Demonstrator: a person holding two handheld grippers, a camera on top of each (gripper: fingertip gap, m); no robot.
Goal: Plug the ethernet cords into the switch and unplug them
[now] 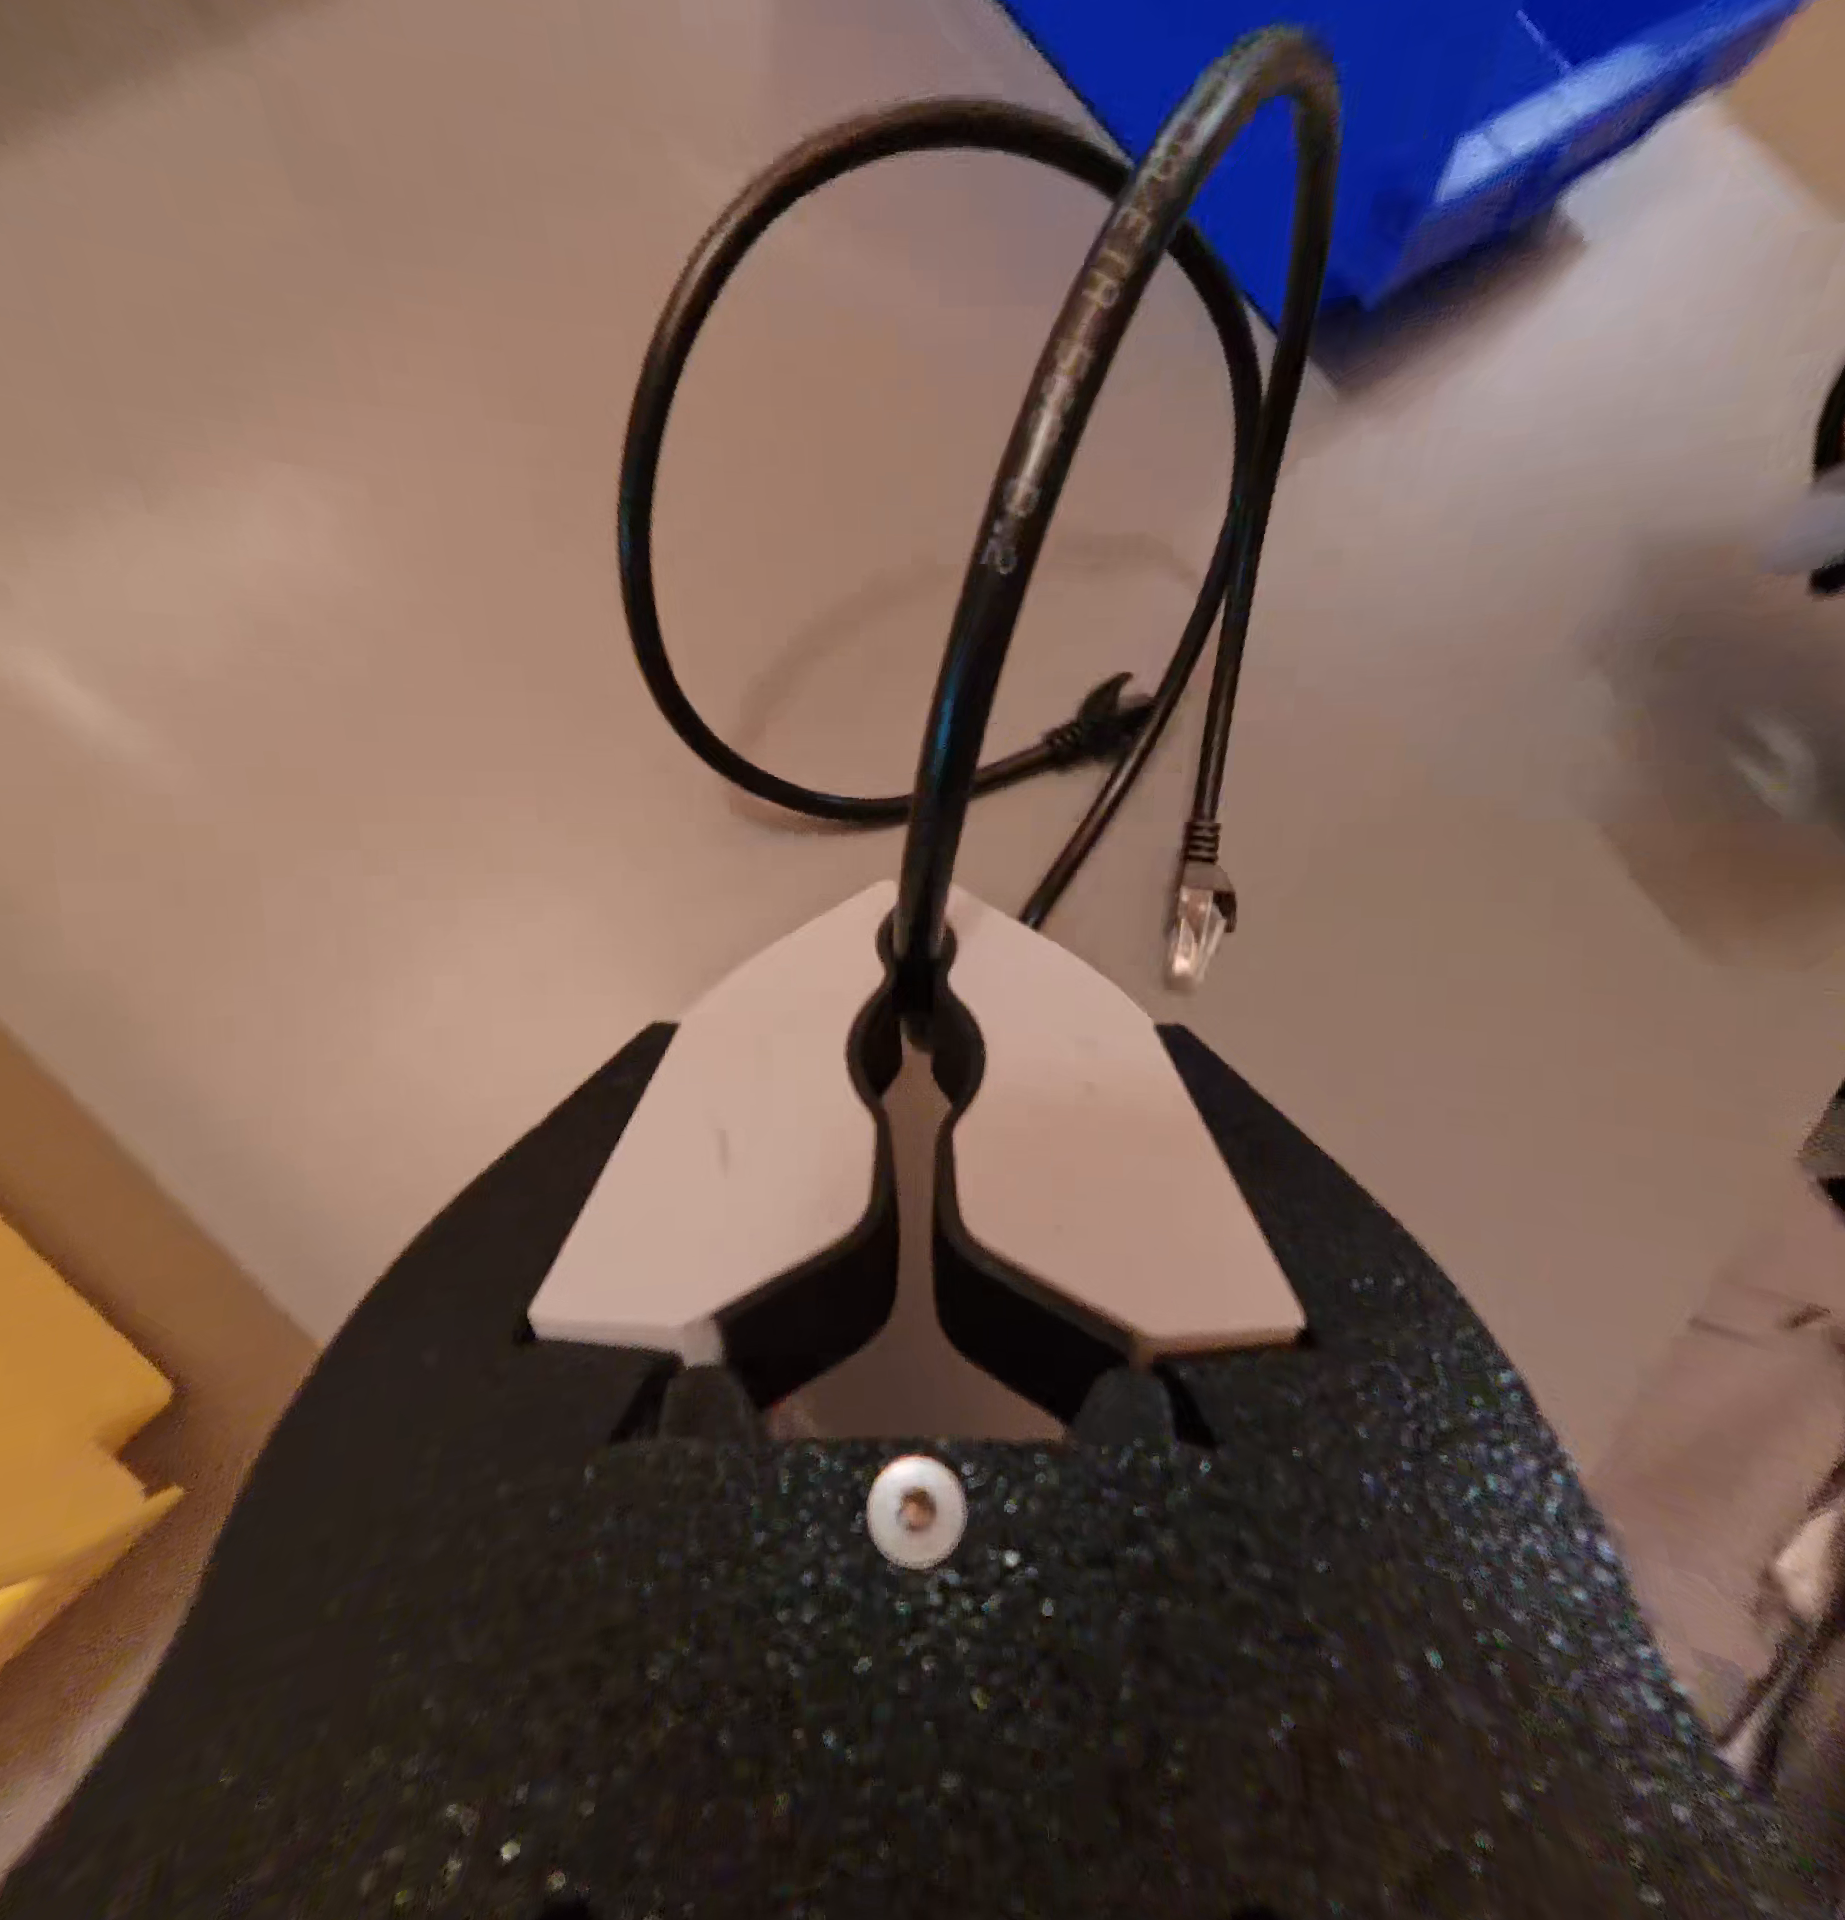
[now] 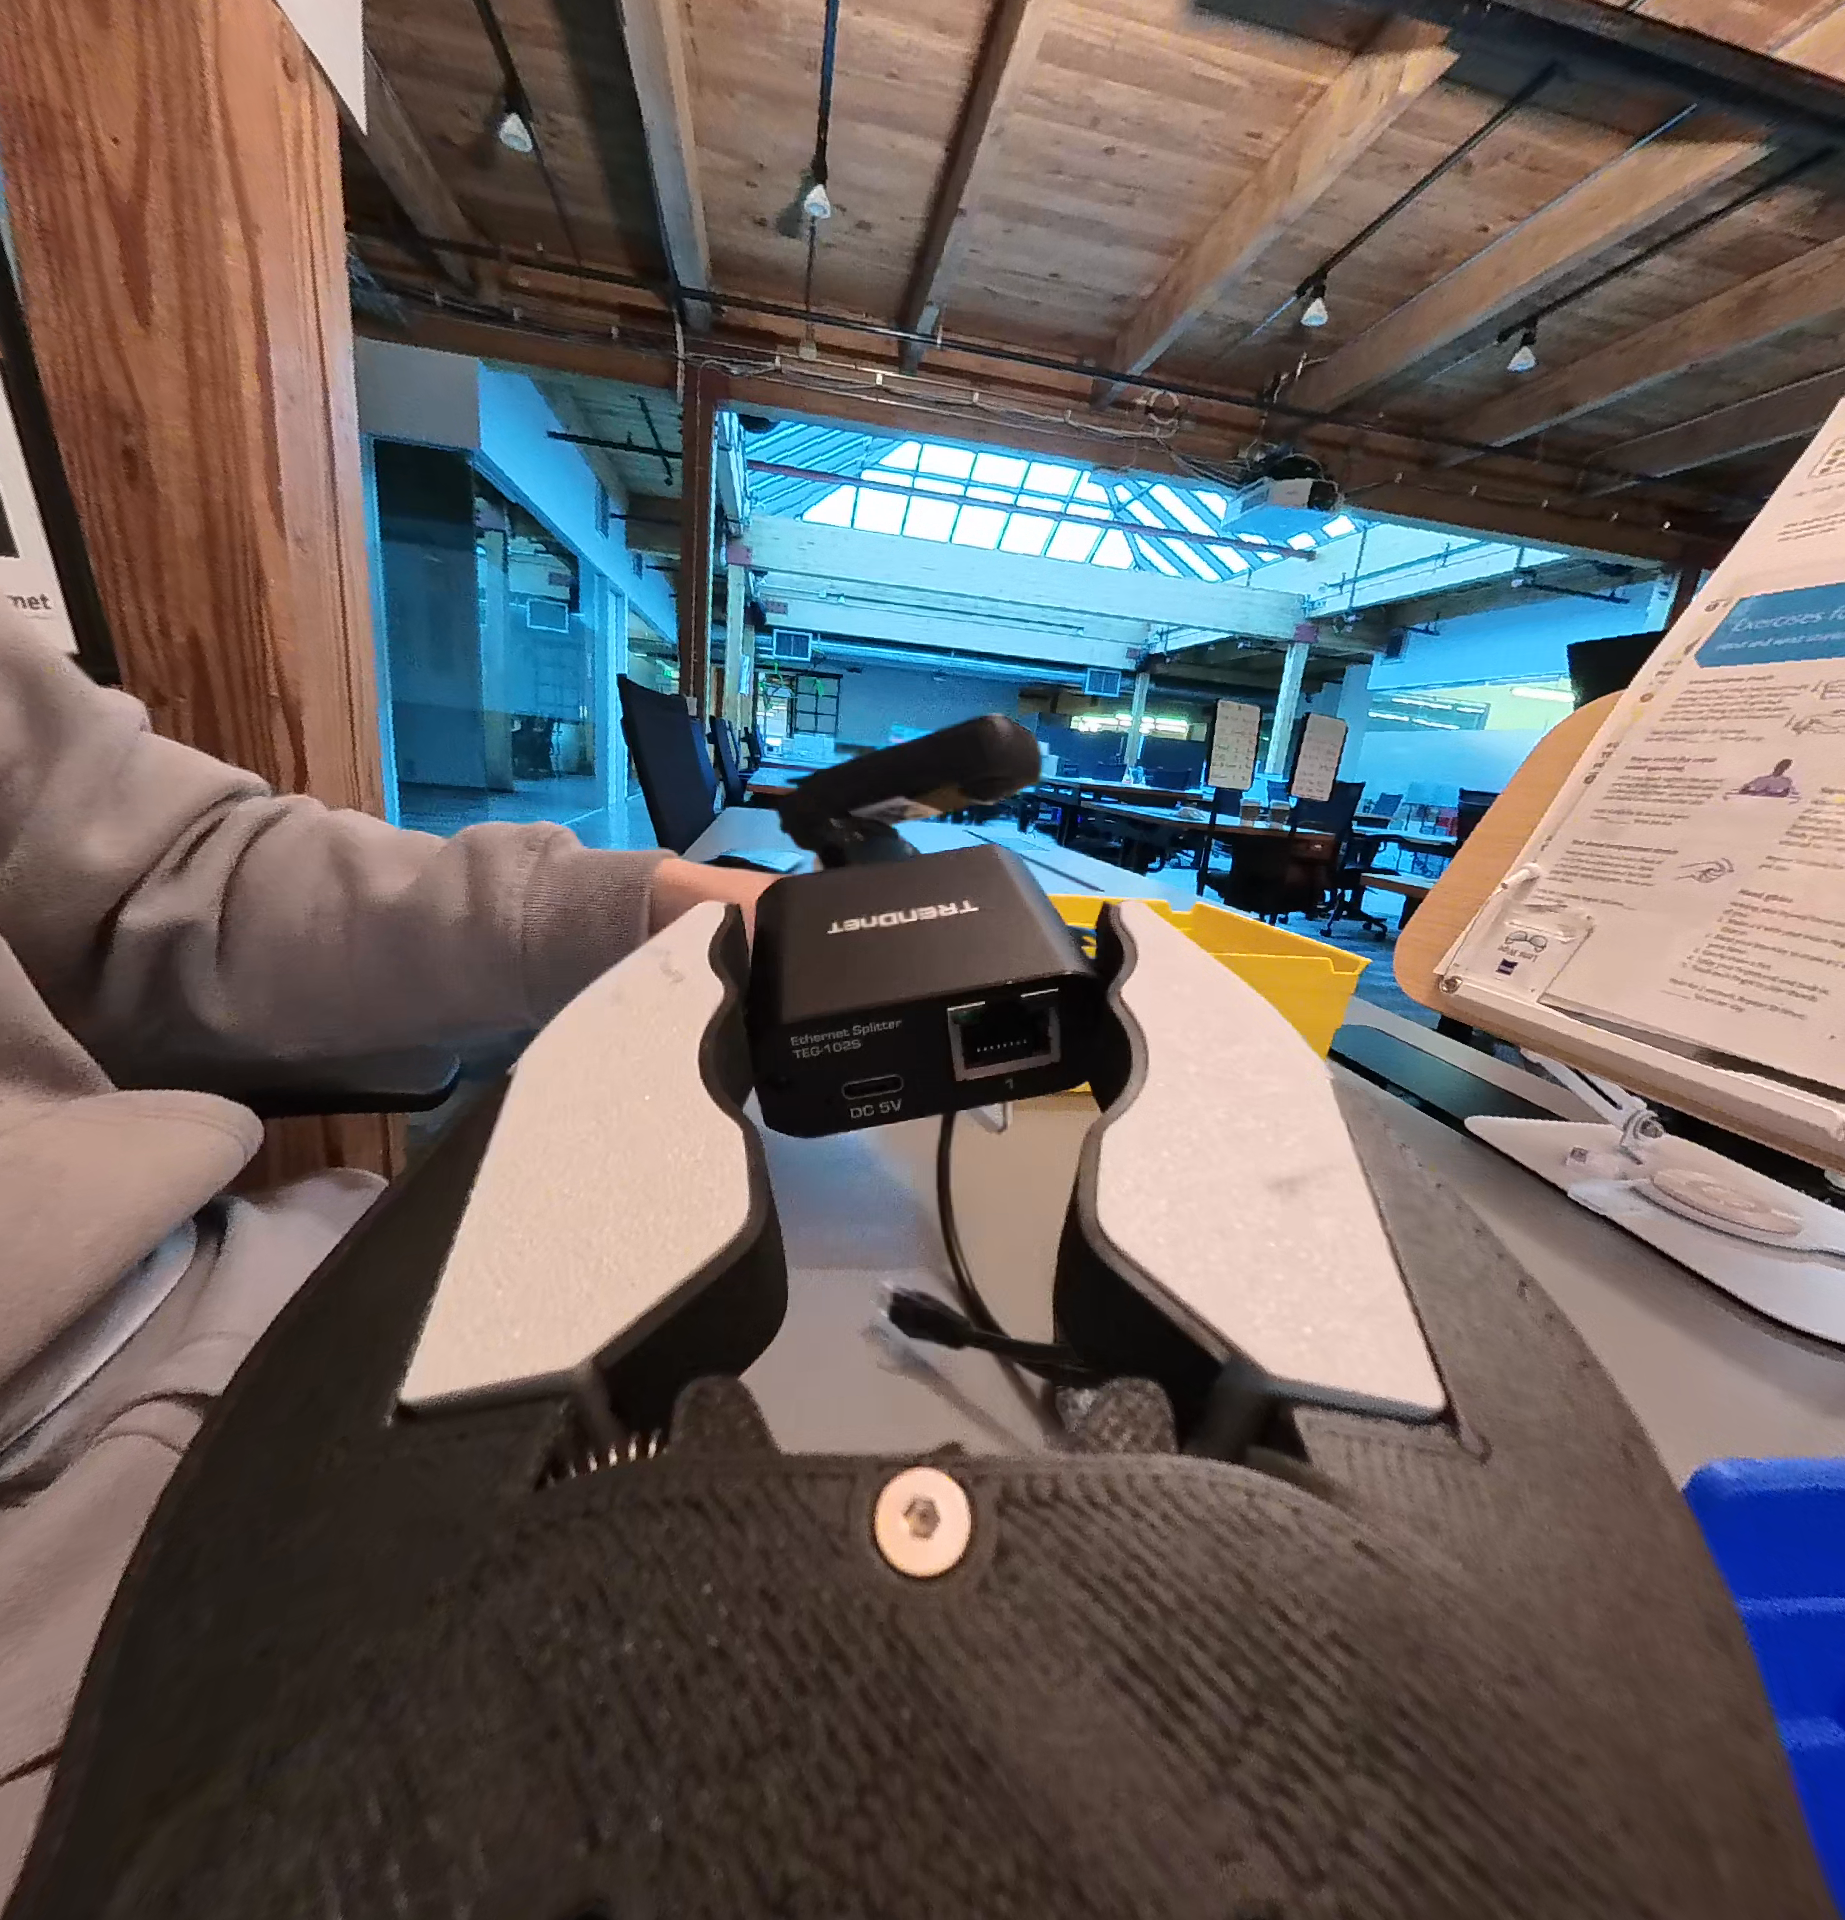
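Crowding the far right corner of the pale grey counter (image 1: pixel 326 499) in the left wrist view is a bright blue plastic bin (image 1: pixel 1469 135), and yellow foam pieces (image 1: pixel 45 1434) sit past the counter's near left edge. Between them the surface lies bare, apart from a second thin black cord (image 1: pixel 648 457) lying in a wide loop, its plug end (image 1: pixel 1100 717) just behind the held cable.

The left hand-held gripper (image 1: pixel 916 961) is clenched on a thick black ethernet cable (image 1: pixel 1053 436). That cable rises from the pads, arches over toward the blue bin and drops back down on the right, so its clear plastic plug (image 1: pixel 1198 925) hangs pointing down at the counter, just right of the fingertips.

In the right wrist view, the right hand-held gripper (image 2: pixel 923 935) grasps a small black box-shaped ethernet switch (image 2: pixel 918 977) by its two sides, lifted above the counter. The switch's long axis runs away from the camera, and its port face is turned back toward the camera, with an empty socket (image 2: pixel 1004 1039) on the right. A grey-sleeved arm (image 2: pixel 274 935) reaches in from the left at the same height. A yellow plastic bin (image 2: pixel 1271 966) lies beyond the switch, and a tilted wooden board holding printed pages (image 2: pixel 1676 831) closes off the right side.
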